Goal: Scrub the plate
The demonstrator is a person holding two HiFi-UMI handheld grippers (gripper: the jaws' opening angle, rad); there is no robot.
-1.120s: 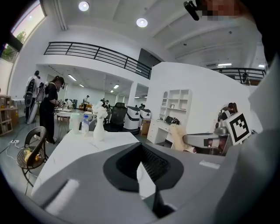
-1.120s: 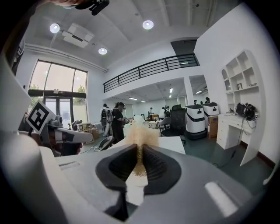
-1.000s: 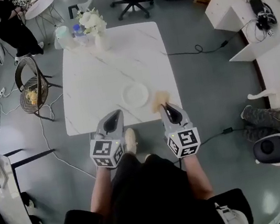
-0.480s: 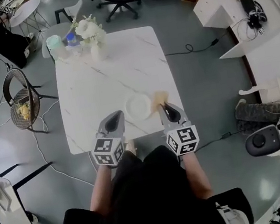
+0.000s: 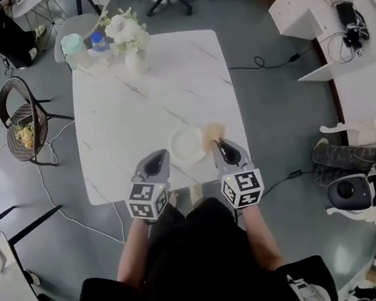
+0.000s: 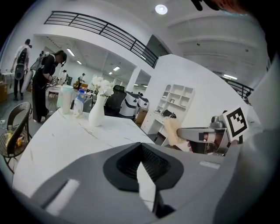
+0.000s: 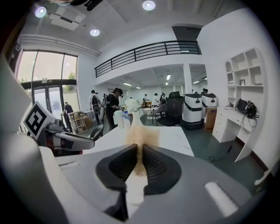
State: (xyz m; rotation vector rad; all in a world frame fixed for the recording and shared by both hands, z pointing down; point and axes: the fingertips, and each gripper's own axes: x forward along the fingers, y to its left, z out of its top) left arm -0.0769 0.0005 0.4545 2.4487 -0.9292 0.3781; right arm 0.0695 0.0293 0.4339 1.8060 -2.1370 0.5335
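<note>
A round white plate (image 5: 186, 145) lies near the front edge of the white marble table (image 5: 130, 106). My right gripper (image 5: 221, 145) is shut on a tan sponge (image 5: 212, 133), which hangs just to the right of the plate. In the right gripper view the sponge (image 7: 142, 136) sticks out past the shut jaws of the right gripper (image 7: 140, 151). My left gripper (image 5: 155, 160) sits over the table's front edge, left of the plate. The left gripper (image 6: 141, 148) is shut with nothing in it. The plate itself is hidden in both gripper views.
A vase of white flowers (image 5: 133, 55), a pale cup (image 5: 74, 45) and a bottle (image 5: 100, 45) stand at the table's far left. A wicker chair (image 5: 22, 117) stands left of the table. Cables (image 5: 266, 63) and white desks (image 5: 338, 21) lie to the right.
Both grippers have come forward and lower toward the table's front edge, so the plate now lies between their tips. The sponge has stayed in the right gripper.
</note>
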